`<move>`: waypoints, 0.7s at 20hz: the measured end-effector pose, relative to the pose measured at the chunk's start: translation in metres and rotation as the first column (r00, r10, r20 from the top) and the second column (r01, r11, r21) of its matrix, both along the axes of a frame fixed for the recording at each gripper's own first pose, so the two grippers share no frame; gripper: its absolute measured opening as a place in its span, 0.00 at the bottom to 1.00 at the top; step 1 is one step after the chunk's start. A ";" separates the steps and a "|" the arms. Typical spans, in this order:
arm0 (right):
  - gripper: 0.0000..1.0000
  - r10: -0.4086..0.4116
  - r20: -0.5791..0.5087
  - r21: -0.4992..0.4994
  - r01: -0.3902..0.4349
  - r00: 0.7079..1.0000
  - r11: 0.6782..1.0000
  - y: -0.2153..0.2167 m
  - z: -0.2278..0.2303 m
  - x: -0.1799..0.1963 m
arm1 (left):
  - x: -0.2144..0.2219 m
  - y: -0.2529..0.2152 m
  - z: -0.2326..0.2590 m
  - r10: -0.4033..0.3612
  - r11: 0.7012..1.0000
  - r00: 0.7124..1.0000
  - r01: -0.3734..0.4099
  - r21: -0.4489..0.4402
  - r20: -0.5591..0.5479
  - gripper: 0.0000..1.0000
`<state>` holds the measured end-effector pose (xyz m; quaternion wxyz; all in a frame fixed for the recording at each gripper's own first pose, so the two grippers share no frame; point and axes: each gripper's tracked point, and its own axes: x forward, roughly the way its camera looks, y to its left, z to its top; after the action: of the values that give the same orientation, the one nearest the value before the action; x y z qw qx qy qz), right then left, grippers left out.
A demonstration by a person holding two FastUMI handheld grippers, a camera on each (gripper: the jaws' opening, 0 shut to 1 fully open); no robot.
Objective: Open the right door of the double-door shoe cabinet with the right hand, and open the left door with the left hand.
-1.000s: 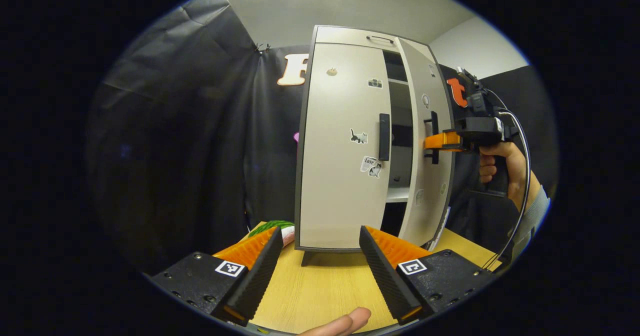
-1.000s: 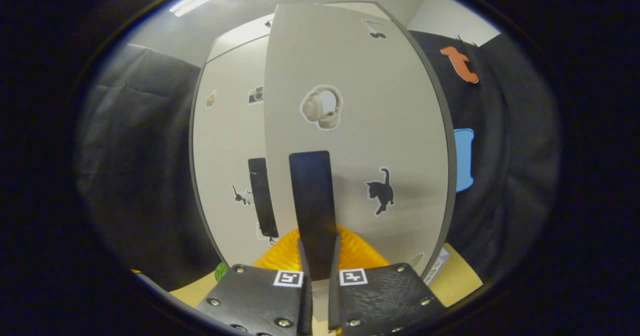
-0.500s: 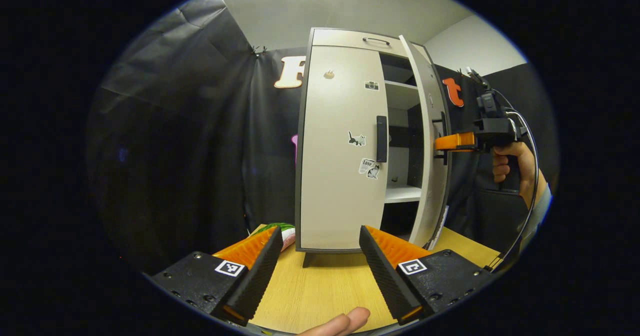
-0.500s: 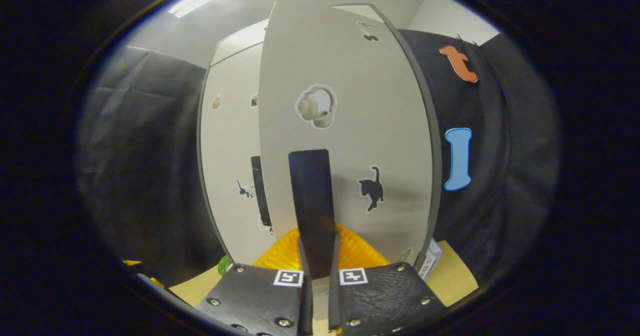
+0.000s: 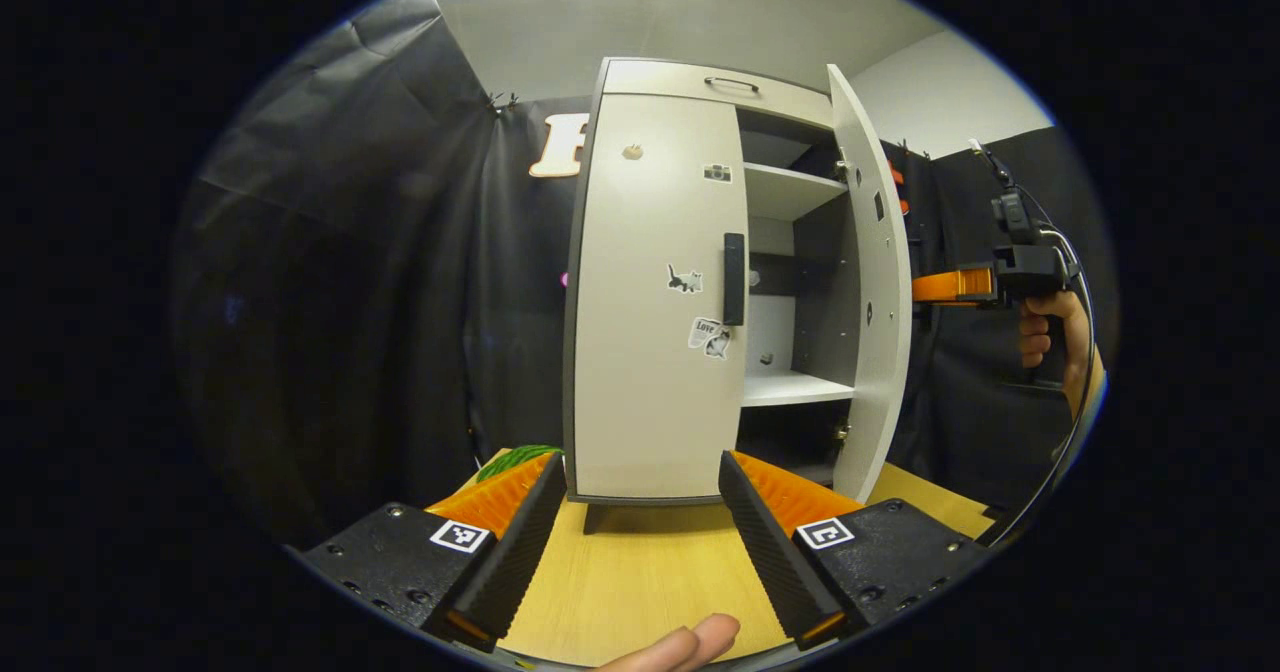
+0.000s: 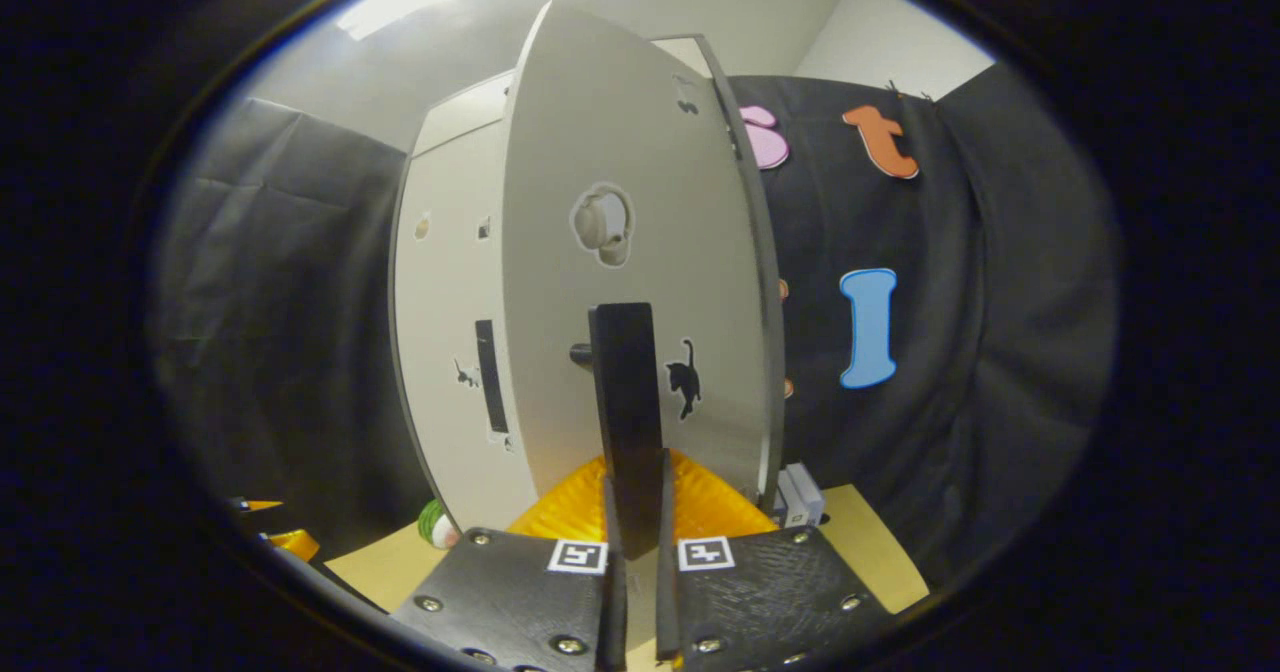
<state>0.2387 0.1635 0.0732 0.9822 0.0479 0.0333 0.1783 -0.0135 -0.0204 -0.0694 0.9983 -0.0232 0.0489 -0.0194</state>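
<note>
Cabinet: tall pale-grey double-door shoe cabinet (image 5: pixel 660 82) stands upright on the light wooden table (image 5: pixel 640 572), shelves showing on its right side.
Right door: flat grey sticker-dotted right door (image 6: pixel 620 282) is swung wide, nearly edge-on in the left gripper view.
Left door: matching grey left door (image 5: pixel 650 302) is shut, its black vertical bar handle (image 5: pixel 734 278) untouched.
Right gripper: right gripper (image 6: pixel 632 512) is clamped on the right door's black handle (image 6: pixel 625 392), both fingers pinching it, to pull.
Left gripper: left gripper (image 5: pixel 640 542) hangs back over the table with fingers spread wide, likely lined up for that left handle.
</note>
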 end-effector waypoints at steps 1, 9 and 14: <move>0.11 0.002 0.008 -0.010 -0.002 1.000 1.000 -0.003 0.000 -0.001 | 0.000 -0.005 0.001 -0.009 1.000 1.000 0.009 0.003 -0.001 0.96; 0.11 -0.019 0.028 -0.028 0.020 0.999 0.999 -0.030 0.002 0.004 | 0.002 -0.029 -0.001 -0.050 0.999 0.999 0.050 0.011 0.006 0.96; 0.02 -0.190 0.040 -0.069 0.193 0.981 0.979 -0.082 0.002 0.020 | 0.006 -0.030 -0.009 -0.049 0.999 0.999 0.049 0.008 -0.017 0.96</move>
<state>0.2589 0.0816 0.0748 0.9964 0.0123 0.0185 0.0823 -0.0073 -0.0508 -0.0788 0.9972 -0.0180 0.0580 -0.0436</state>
